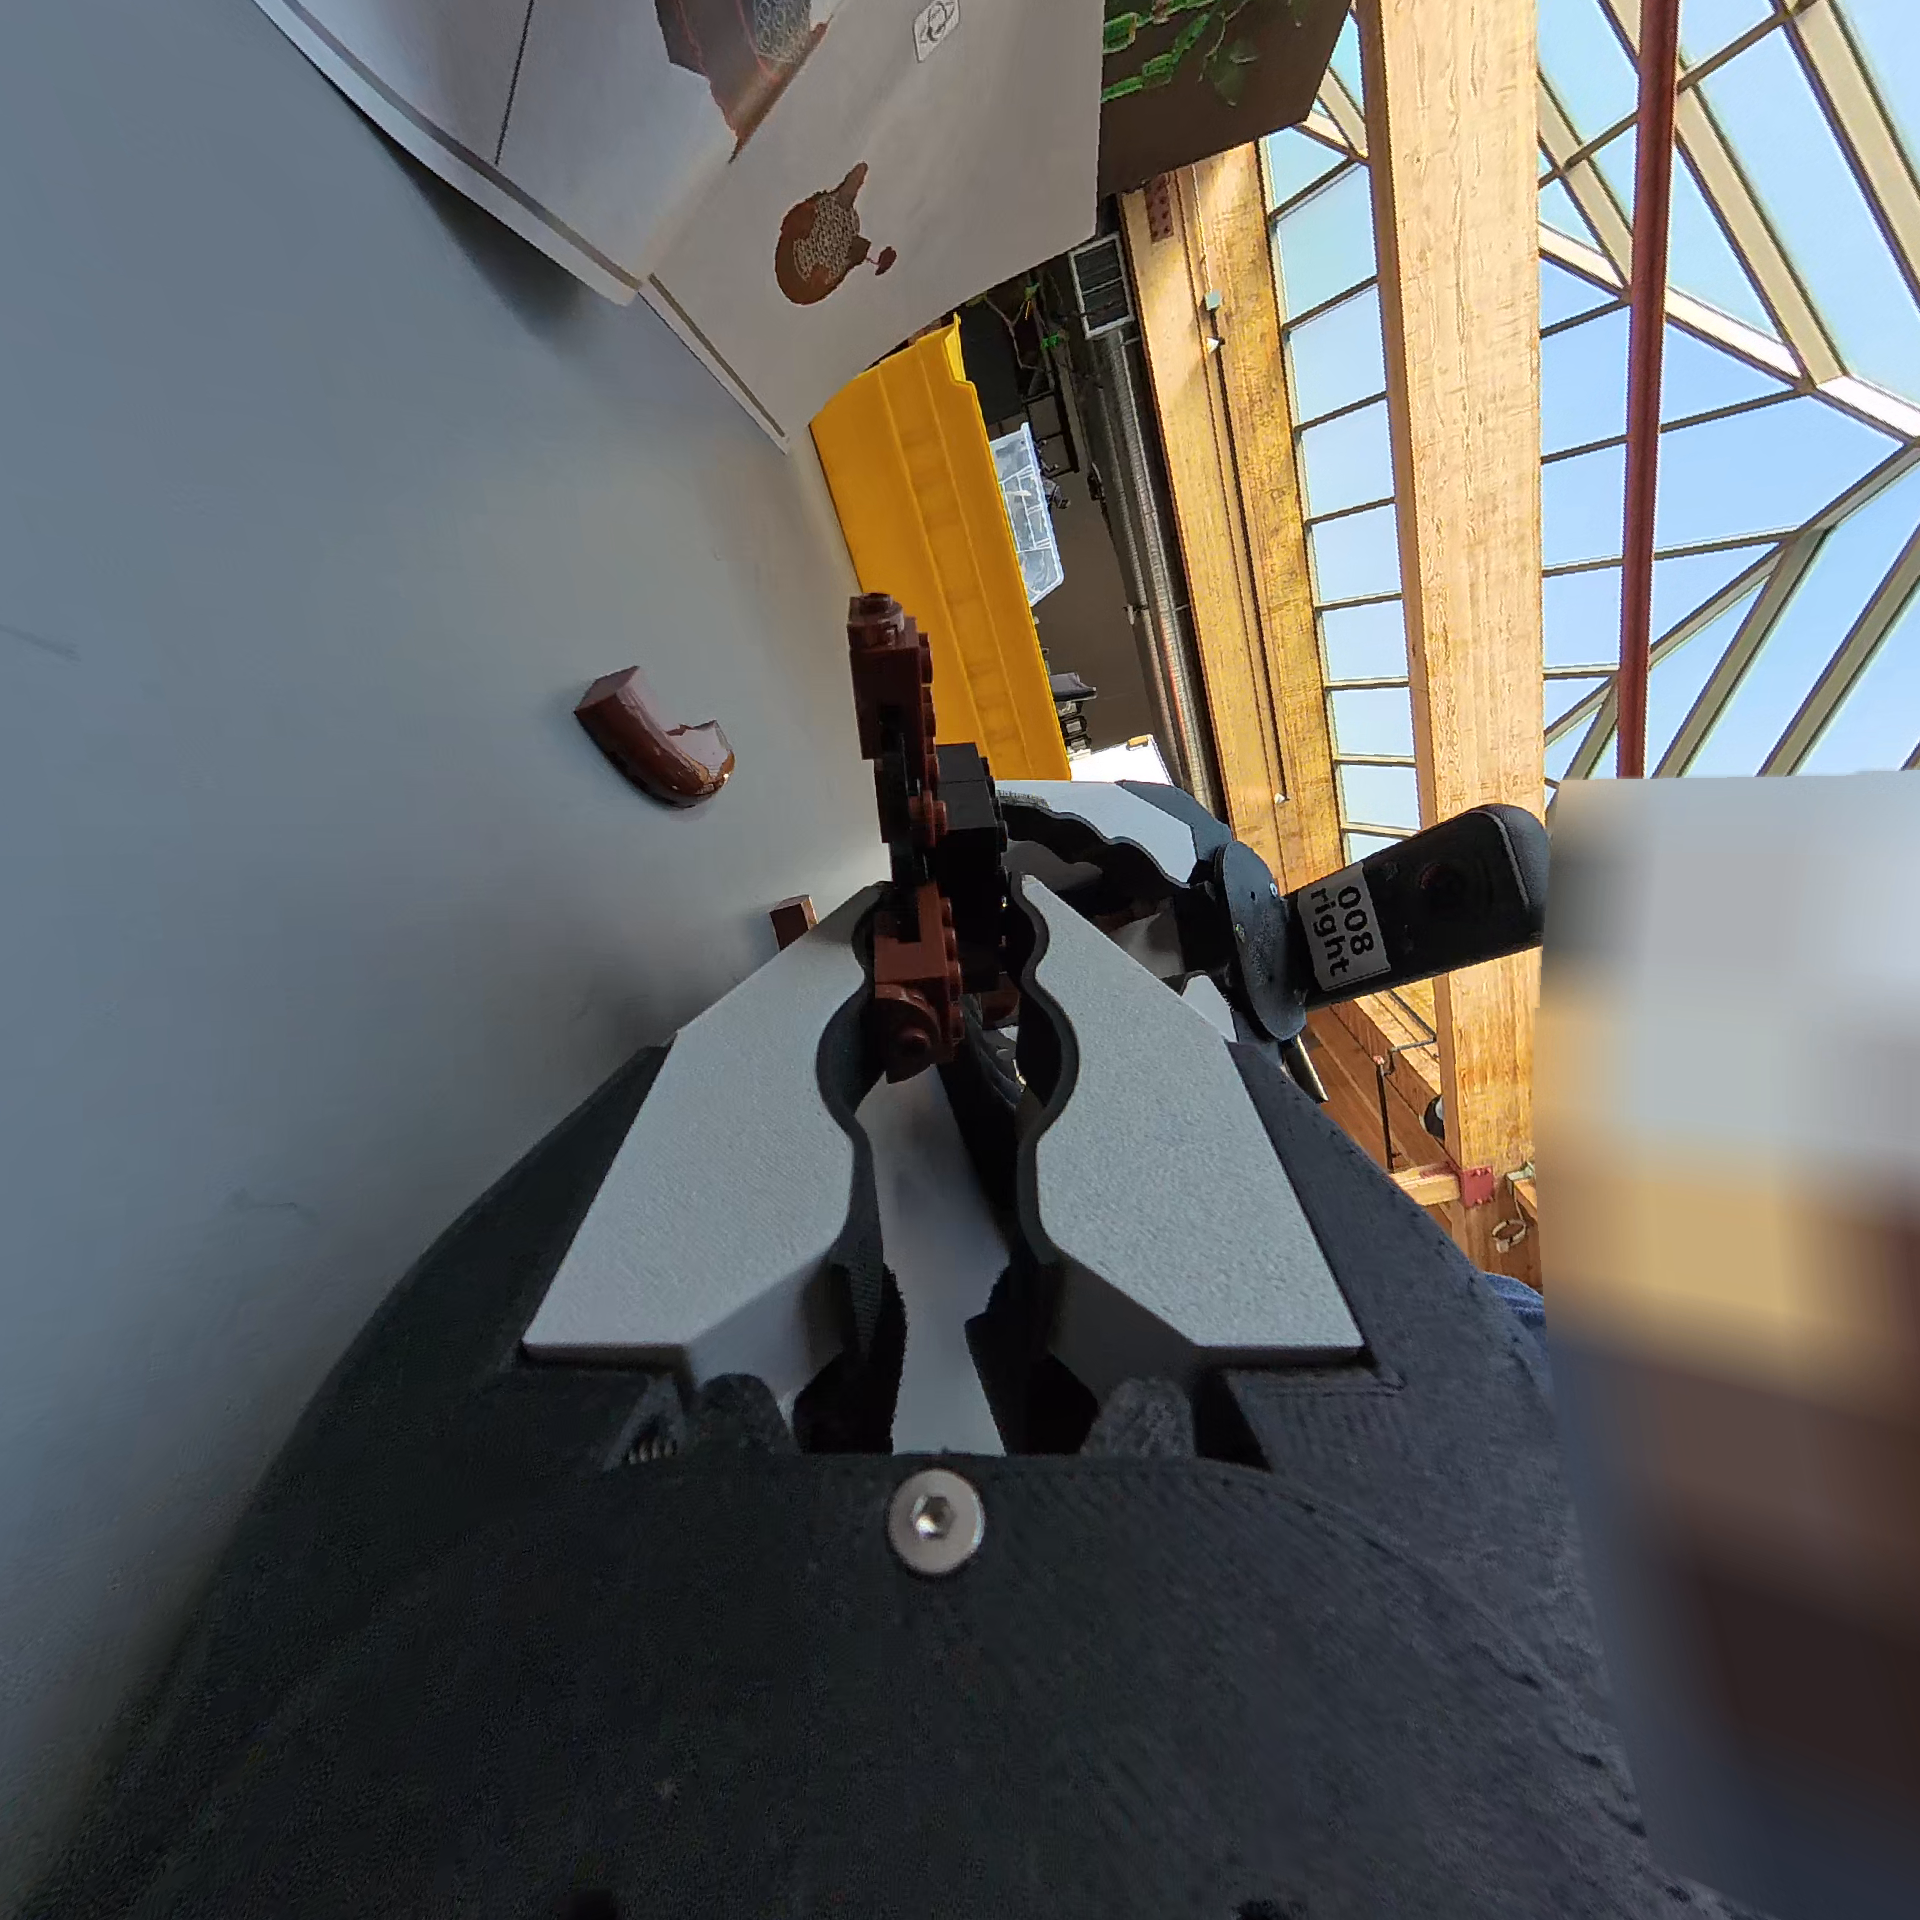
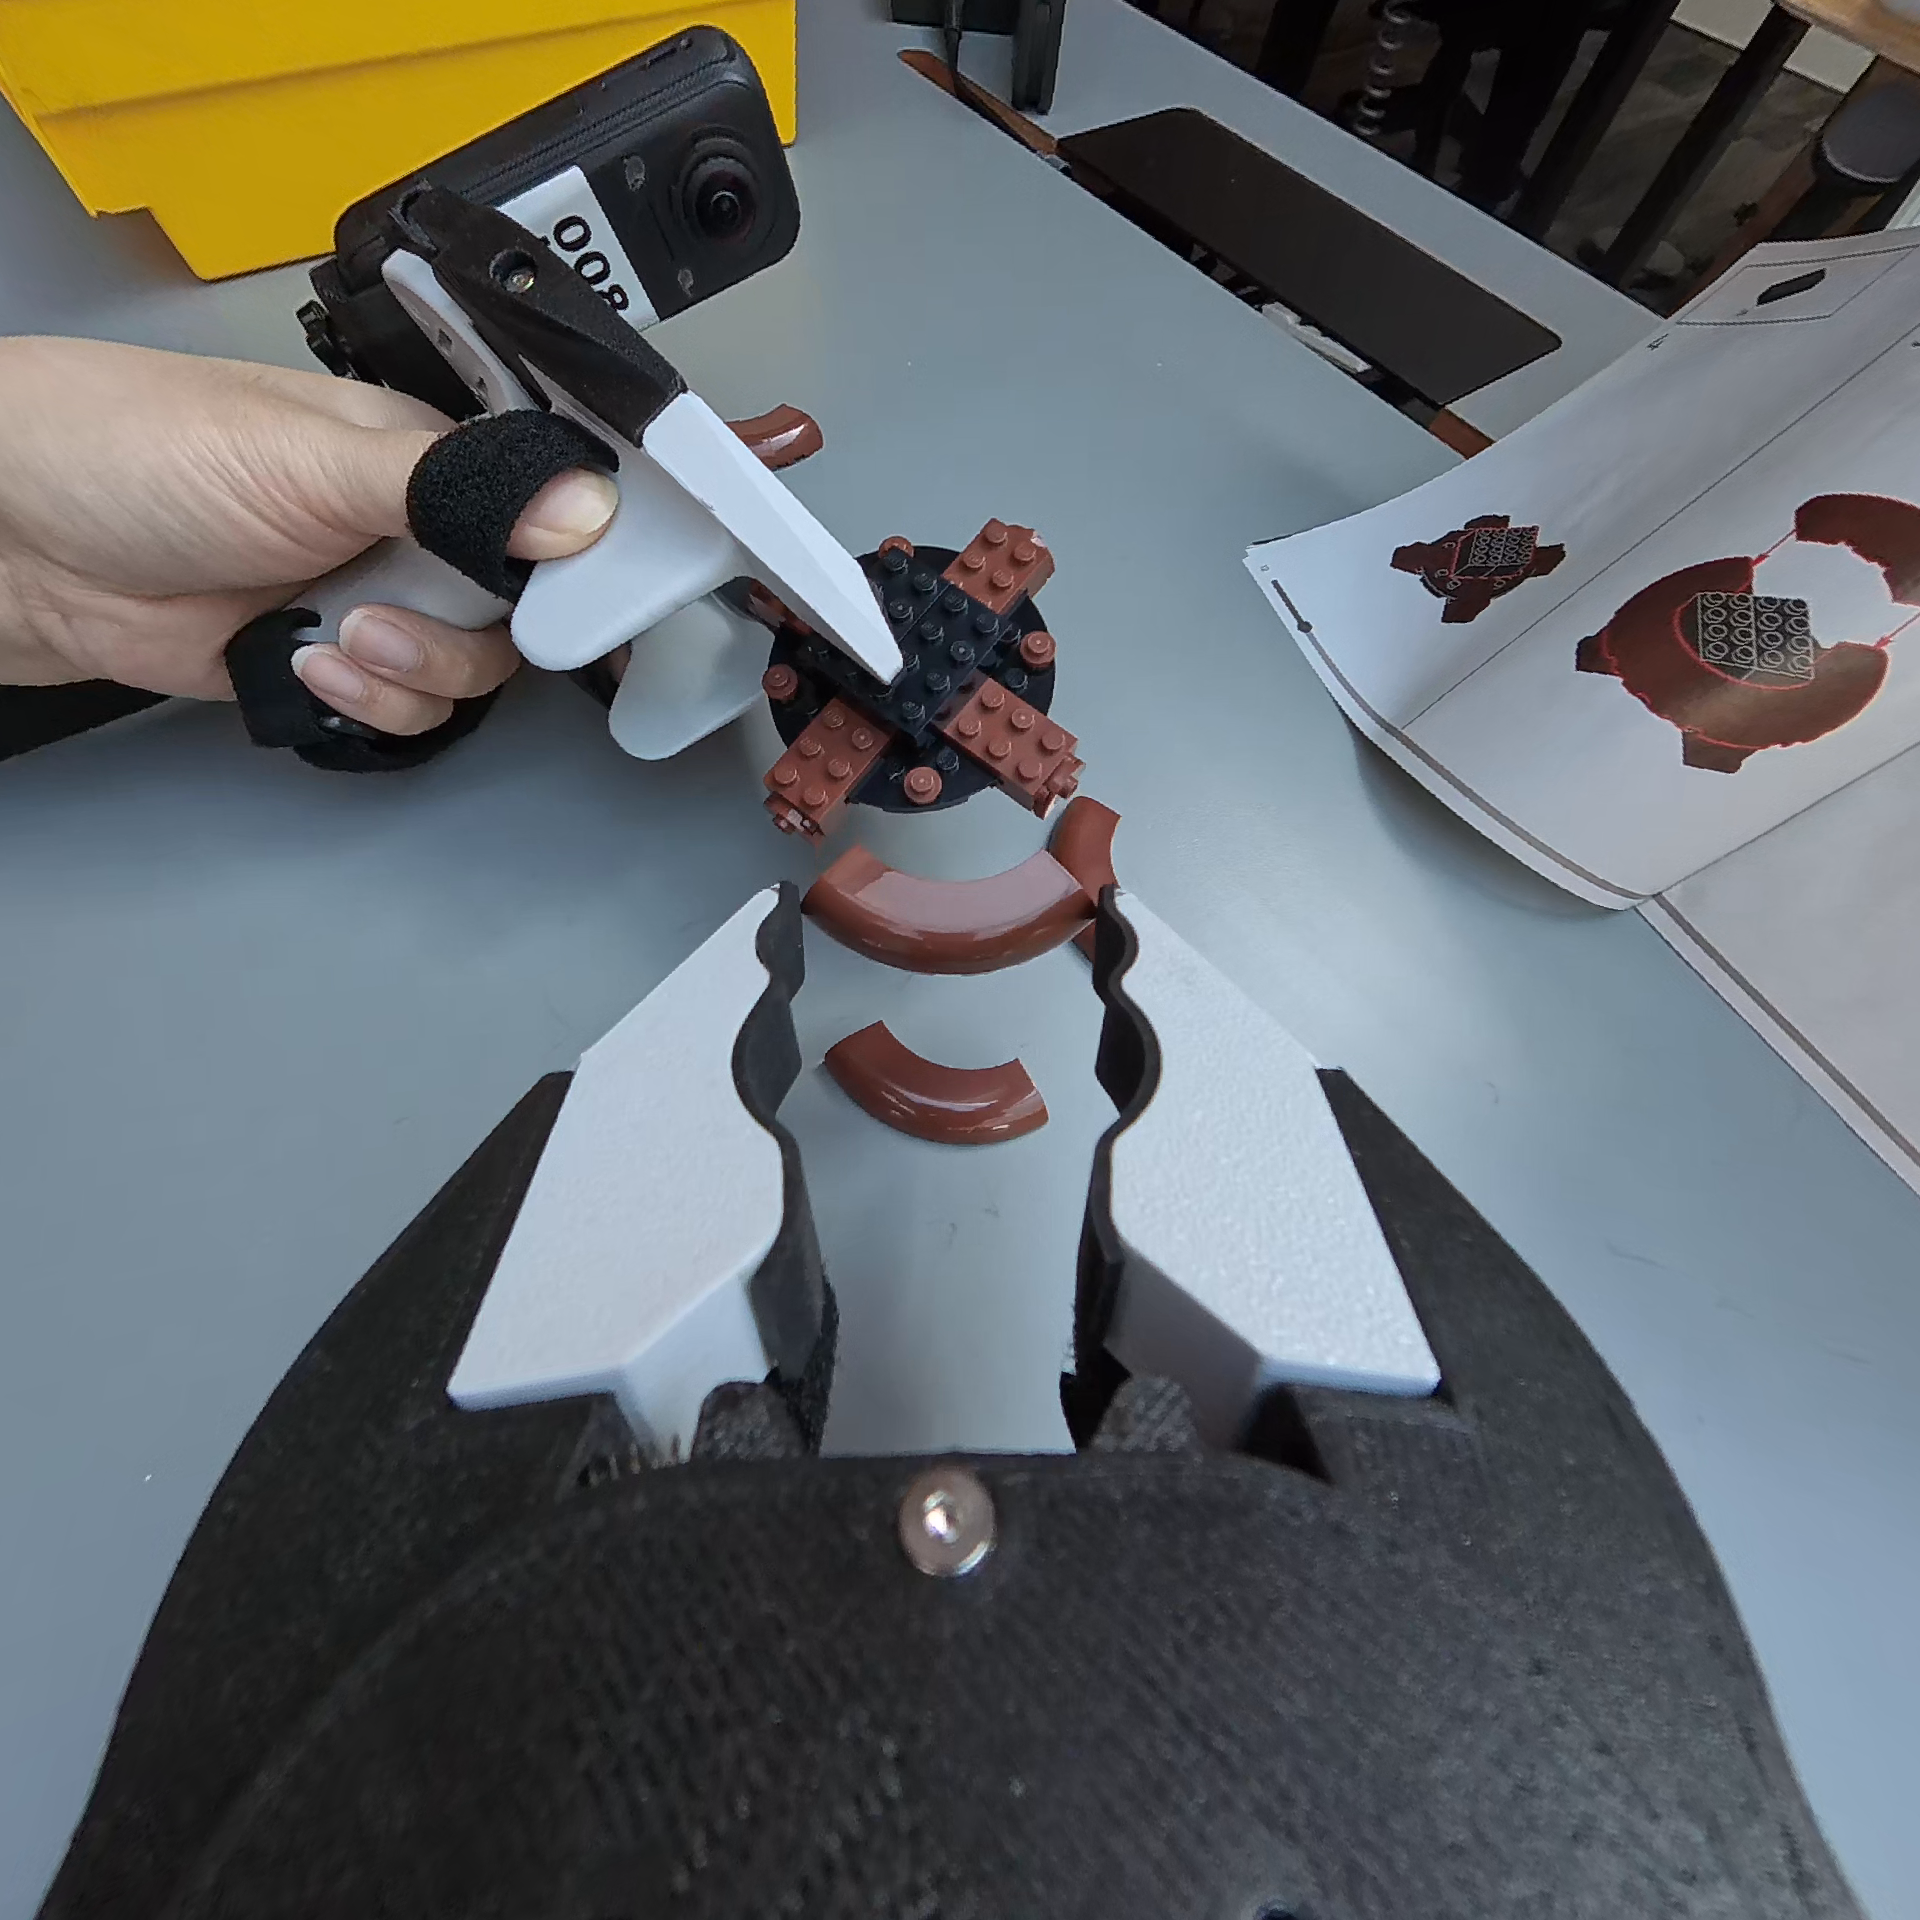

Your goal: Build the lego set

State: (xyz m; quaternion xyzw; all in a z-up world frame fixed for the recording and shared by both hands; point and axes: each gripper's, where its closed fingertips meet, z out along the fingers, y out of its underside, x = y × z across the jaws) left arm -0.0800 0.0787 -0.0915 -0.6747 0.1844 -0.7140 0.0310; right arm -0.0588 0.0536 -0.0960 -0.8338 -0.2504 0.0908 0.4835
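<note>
Curved brown pieces (image 2: 940, 920): glossy plastic with bright highlights.
Studded assembly (image 2: 920, 675): matt black and brown plastic.
Tabletop (image 2: 312, 987): smooth, matt grey.
Instruction sheets (image 2: 1621, 707): white printed paper.
Right gripper (image 2: 945, 935): grainy pale plastic fingers, rough black body, shiny metal screw.
Bin (image 2: 260, 125): smooth yellow plastic.
Beam (image 1: 1465, 416): rough, light wood.

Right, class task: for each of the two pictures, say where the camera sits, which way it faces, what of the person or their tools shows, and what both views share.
Left wrist view: rides the left tool, rolled sideways along the grey table; its fingers clamp the lego assembly, the right tool beyond.
Right wrist view: rides the open right tool, looking down at curved brown pieces; the person's hand holds the left tool.
Shared: assembly, instruction booklet, yellow bin.
</note>
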